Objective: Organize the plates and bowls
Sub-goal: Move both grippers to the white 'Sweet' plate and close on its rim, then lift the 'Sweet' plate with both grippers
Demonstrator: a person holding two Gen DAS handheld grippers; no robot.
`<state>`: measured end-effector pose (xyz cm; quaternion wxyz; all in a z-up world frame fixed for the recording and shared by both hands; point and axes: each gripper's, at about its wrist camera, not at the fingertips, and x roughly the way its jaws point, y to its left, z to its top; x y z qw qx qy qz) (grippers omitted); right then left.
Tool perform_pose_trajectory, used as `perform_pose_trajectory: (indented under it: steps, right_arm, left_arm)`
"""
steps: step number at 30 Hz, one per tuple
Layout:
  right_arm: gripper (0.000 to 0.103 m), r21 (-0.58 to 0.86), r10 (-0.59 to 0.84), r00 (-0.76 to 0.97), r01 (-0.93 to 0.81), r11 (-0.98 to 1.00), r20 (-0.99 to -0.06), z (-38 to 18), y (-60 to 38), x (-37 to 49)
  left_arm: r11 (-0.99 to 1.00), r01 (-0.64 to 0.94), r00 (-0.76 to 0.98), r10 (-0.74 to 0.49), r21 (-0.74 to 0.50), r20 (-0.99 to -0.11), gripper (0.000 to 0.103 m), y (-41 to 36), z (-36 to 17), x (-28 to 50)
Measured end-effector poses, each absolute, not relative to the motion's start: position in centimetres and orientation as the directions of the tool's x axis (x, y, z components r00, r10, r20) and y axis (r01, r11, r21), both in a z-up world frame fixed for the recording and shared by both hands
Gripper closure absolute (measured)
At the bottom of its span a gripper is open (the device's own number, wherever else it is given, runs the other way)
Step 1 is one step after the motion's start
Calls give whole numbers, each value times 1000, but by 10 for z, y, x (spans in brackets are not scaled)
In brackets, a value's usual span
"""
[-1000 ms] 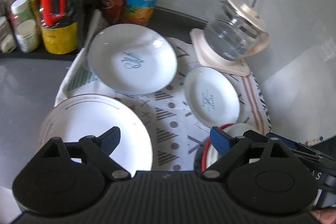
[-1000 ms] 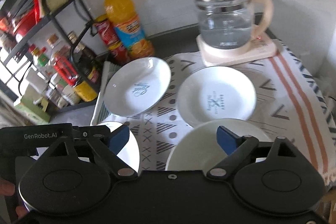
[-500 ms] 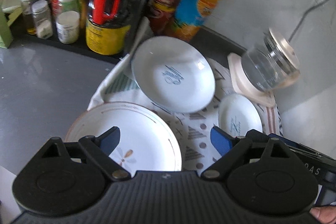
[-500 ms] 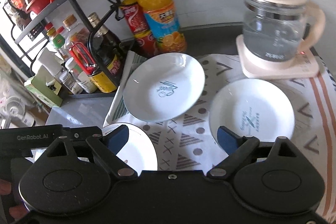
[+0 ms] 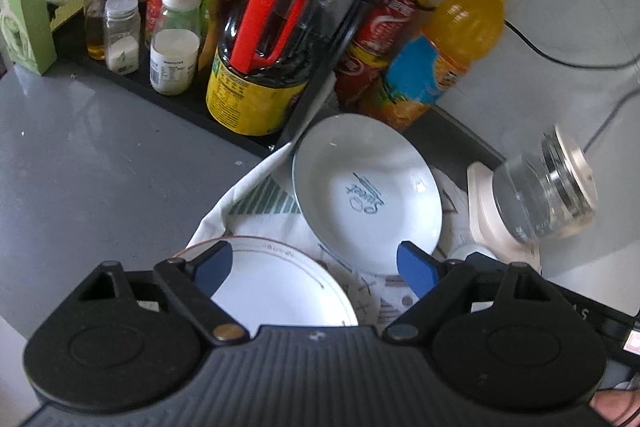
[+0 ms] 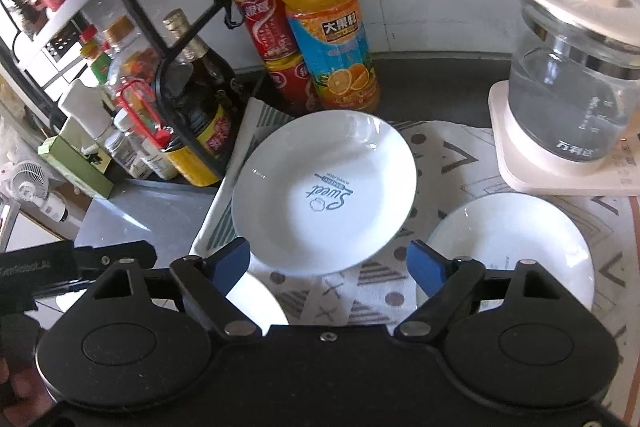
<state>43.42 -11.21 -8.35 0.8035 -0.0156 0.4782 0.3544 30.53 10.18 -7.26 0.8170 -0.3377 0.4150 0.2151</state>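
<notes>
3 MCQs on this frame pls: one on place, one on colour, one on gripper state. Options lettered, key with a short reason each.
1. Where does the "Sweet" plate lie?
A. on the patterned cloth, in front of the orange juice bottle
B. on the kettle base
C. on the rack shelf

2. What colour are the pads on the right gripper?
A. red
B. blue
C. green

3. What state is the left gripper in?
A. shut on a plate
B. shut on a bottle
C. open, holding nothing

Key:
1 A: the right wrist view shows the plate resting on the cloth, with the bottle just behind it.
2 B: both pads show blue.
3 C: the jaws stand wide apart above the brown-rimmed plate, with nothing between them.
</notes>
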Motion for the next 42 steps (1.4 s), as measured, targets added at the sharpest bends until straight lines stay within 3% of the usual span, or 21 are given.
perform_pose_trajectory:
  steps: [8, 19, 26, 33, 38, 42]
  right_arm:
    - [31, 285, 510, 293, -564, 775, -809, -107, -96, 467]
    - [40, 268, 438, 275, -490, 830, -856, -149, -85, 515]
    - [54, 274, 416, 230, -470, 839, -880, -176, -81, 530]
    - [72, 289, 402, 182, -446, 847, -897, -195, -76, 540]
    - [74, 296, 411, 174, -459, 838, -895, -200, -68, 542]
    - [78, 302, 423, 171, -473, 828, -890, -201, -62, 543]
  left_arm:
    - [619, -660, 577, 54, -426, -815, 38, 117, -100, 328]
    - [553, -711, 545, 43, -434, -837, 58, 132, -147, 360]
    - [509, -749, 521, 54, -425, -852, 74, 139, -172, 372]
    - [483, -761, 515, 43, -433, -856, 83, 142, -189, 381]
    - [472, -759, 523, 34, -448, -852, 94, 139, -193, 387]
    - [456, -760, 532, 28, -463, -846, 95, 139, -197, 390]
